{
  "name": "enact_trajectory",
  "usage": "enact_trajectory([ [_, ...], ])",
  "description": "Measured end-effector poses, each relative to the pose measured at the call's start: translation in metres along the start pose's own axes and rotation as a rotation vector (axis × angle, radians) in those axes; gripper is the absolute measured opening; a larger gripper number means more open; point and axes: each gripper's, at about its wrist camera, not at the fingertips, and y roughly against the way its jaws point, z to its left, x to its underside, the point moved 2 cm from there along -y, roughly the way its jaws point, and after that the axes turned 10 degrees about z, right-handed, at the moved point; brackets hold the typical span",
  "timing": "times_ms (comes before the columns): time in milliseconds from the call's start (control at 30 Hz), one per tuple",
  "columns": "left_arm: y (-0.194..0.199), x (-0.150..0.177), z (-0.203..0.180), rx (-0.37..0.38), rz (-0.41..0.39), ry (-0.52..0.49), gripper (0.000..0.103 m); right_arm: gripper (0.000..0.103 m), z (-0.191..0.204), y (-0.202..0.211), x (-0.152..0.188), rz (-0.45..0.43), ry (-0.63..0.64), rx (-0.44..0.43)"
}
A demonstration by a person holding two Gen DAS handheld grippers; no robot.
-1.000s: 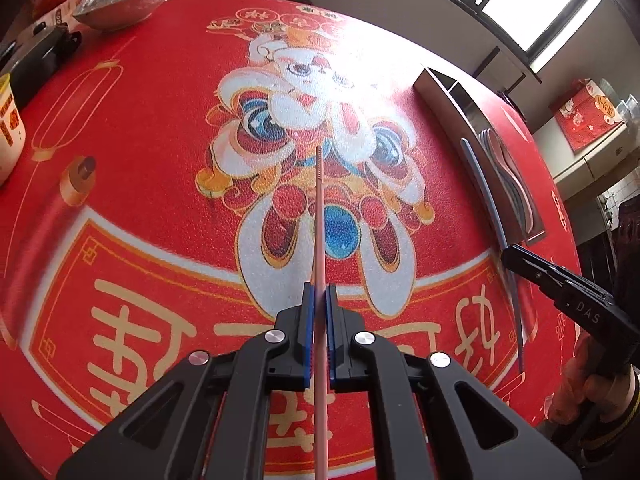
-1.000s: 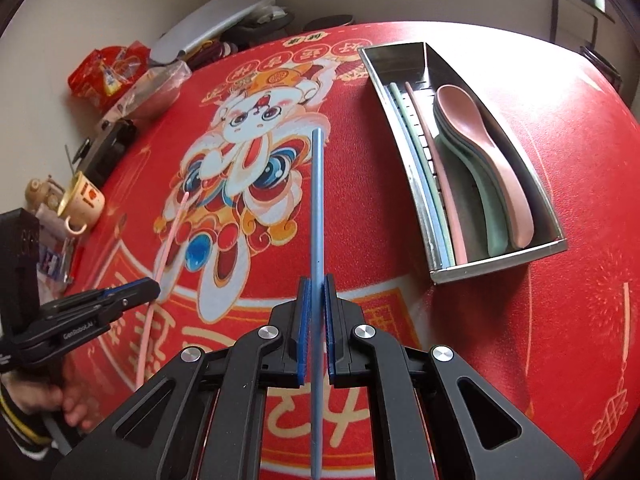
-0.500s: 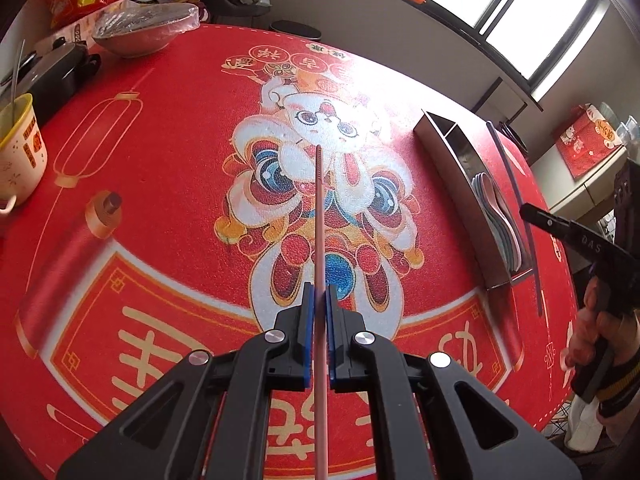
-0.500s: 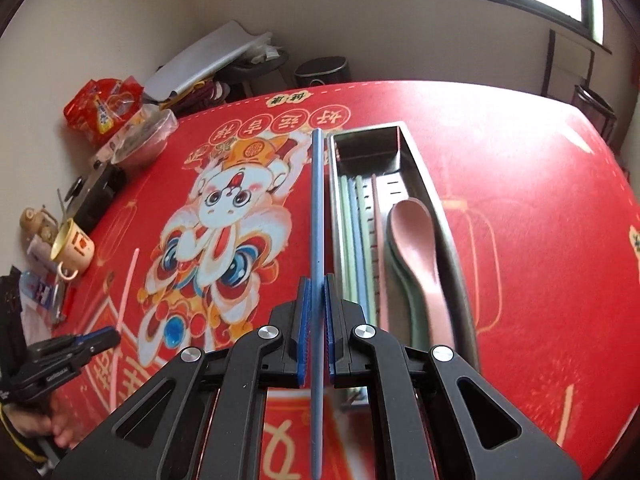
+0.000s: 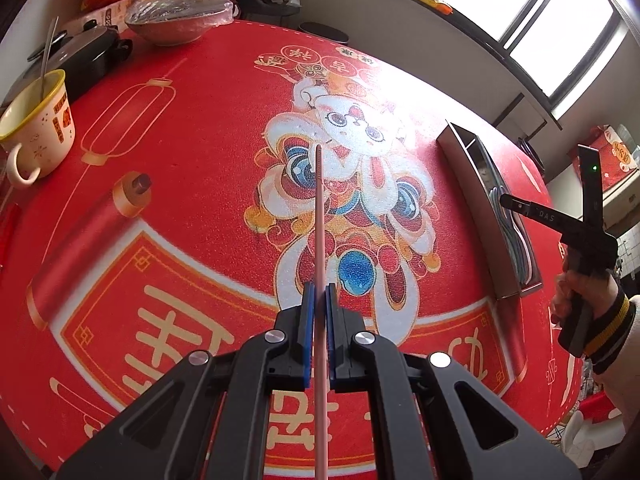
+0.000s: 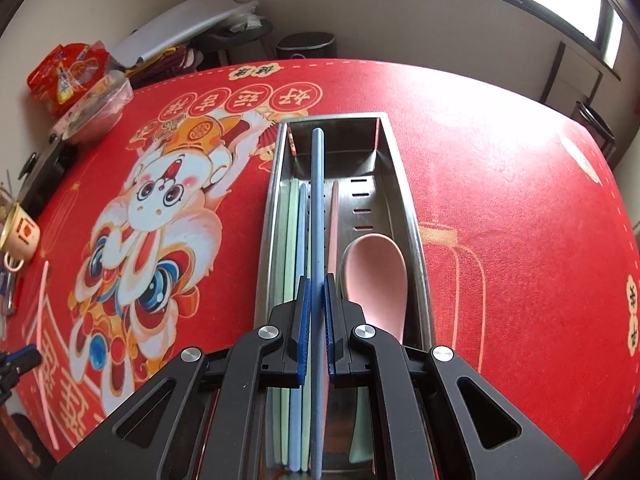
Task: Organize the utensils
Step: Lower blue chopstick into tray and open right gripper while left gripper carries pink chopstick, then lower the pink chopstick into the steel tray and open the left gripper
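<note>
Red printed tablecloth, steel utensil tray, cup, covered bowl

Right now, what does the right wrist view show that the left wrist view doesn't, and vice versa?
Right wrist only: the tray's inside, with a pink spoon, green, blue and pink chopsticks lying in it, and the blue chopstick clamped in the right gripper above them.

Left wrist only: the person's right hand on its gripper handle, and the left gripper shut on the pink chopstick.

Both: the red tablecloth, the metal tray, the yellow-rimmed mug and the covered bowl.
</note>
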Motion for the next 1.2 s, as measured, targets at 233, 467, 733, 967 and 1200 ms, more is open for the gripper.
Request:
enact_trajectory([
  [233,0.000,0.000,-0.001,0.003,0.003,0.013,0.005,0.007,0.000,-0.014,0.005,0.062,-0.019,-0.013],
  [467,0.001,-0.007,-0.012,0.031,0.006,0.007,0.005,0.008,-0.001,-0.009,0.005,0.071,-0.050,-0.041],
  [733,0.005,-0.026,-0.038,0.069,-0.001,-0.016,0.005,0.010,-0.013,0.028,0.014,0.007,-0.087,-0.035],
  [967,-0.002,-0.040,-0.075,0.104,0.009,-0.042,0.005,0.055,-0.035,0.056,0.030,-0.054,-0.121,-0.050],
  [1200,-0.017,-0.050,-0.119,0.136,0.026,-0.054,0.005,0.073,-0.065,0.059,0.047,-0.022,-0.184,-0.126],
])
